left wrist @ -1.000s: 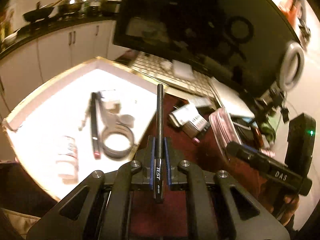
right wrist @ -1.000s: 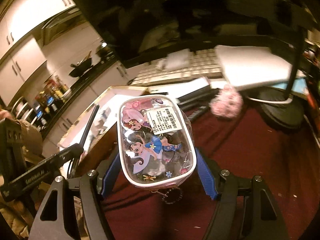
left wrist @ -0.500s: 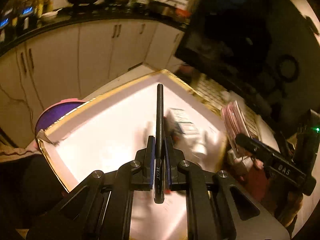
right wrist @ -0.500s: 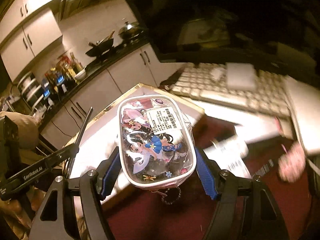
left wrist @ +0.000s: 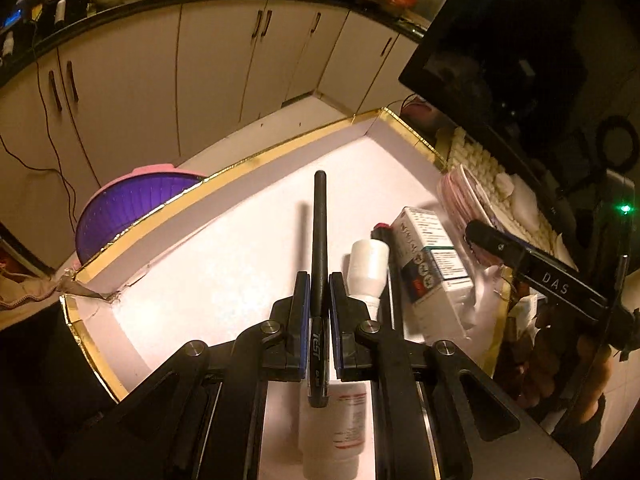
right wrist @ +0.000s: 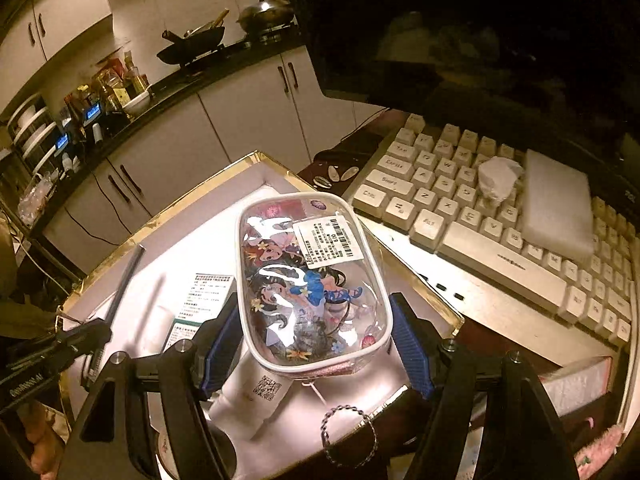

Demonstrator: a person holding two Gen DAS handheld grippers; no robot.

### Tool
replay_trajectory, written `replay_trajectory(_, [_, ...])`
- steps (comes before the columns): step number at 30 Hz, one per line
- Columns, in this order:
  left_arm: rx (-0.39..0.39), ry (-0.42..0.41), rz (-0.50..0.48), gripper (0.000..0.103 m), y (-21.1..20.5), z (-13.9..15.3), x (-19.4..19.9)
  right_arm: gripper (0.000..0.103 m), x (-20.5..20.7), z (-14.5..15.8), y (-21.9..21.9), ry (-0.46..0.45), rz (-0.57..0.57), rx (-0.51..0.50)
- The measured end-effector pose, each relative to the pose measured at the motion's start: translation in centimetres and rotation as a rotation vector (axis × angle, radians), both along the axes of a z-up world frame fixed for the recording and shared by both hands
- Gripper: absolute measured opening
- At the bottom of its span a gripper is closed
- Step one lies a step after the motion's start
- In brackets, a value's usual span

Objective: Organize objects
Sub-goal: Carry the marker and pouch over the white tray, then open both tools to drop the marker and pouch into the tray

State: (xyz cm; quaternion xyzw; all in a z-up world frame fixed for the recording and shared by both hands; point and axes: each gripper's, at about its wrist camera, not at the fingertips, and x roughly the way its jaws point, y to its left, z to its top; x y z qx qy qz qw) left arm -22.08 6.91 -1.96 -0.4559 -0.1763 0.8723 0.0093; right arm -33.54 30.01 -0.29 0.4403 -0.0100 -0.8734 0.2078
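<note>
bottle (left wrist: 340, 432) half hidden behind claw (left wrist: 319, 312)

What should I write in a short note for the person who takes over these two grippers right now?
Left gripper: shut on a black pen, above the tray.
Right gripper: shut on a clear pouch, also over the tray.
Done: a box and a white bottle already lie in the tray.
Left: put down pen and pouch; the keyboard still has clutter on it.

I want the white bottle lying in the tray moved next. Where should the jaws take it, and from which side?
Probably across the white bottle at its wide round body, coming down from above. It lies flat in the gold-edged tray, and the carton beside it leaves little room, so keep the jaws narrow.
</note>
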Motion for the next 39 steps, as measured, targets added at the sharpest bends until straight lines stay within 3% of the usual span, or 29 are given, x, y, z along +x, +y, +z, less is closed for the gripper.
replay_trajectory(17, [-0.018, -0.066, -0.008, 0.008, 0.2, -1.4, -0.5, 0.071, -1.2, -1.0, -4.0, -0.006, 0.064, 0.144])
replay_trajectory(22, [0.006, -0.079, -0.004, 0.008, 0.0, -1.7, -0.6, 0.072, -1.0, -1.0, -3.9, -0.002, 0.057, 0.122])
replay_trajectory(26, [0.079, -0.071, 0.004, 0.008, -0.7, -1.7, -0.2, 0.073, -1.4, -1.4, -3.7, -0.05, 0.06, 0.095])
replay_trajectory(29, [0.123, -0.052, -0.005, 0.015, -0.8, -1.4, 0.1, 0.074, -1.6, -1.7, -3.2, -0.071, 0.026, 0.087])
replay_trajectory(33, [0.13, -0.004, -0.001, 0.019, -0.6, -0.6, 0.9, 0.074, -1.5, -1.5, -2.1, -0.114, 0.014, 0.003])
replay_trajectory(35, [0.131, 0.011, -0.012, 0.019, -0.4, -0.2, 1.2, 0.074, -1.5, -1.4, -1.8, -0.121, 0.007, 0.007])
replay_trajectory(39, [0.128, 0.005, -0.008, 0.019, -0.4, -0.2, 1.8, 0.074, -0.8, -0.3, -1.0, -0.081, -0.015, -0.012])
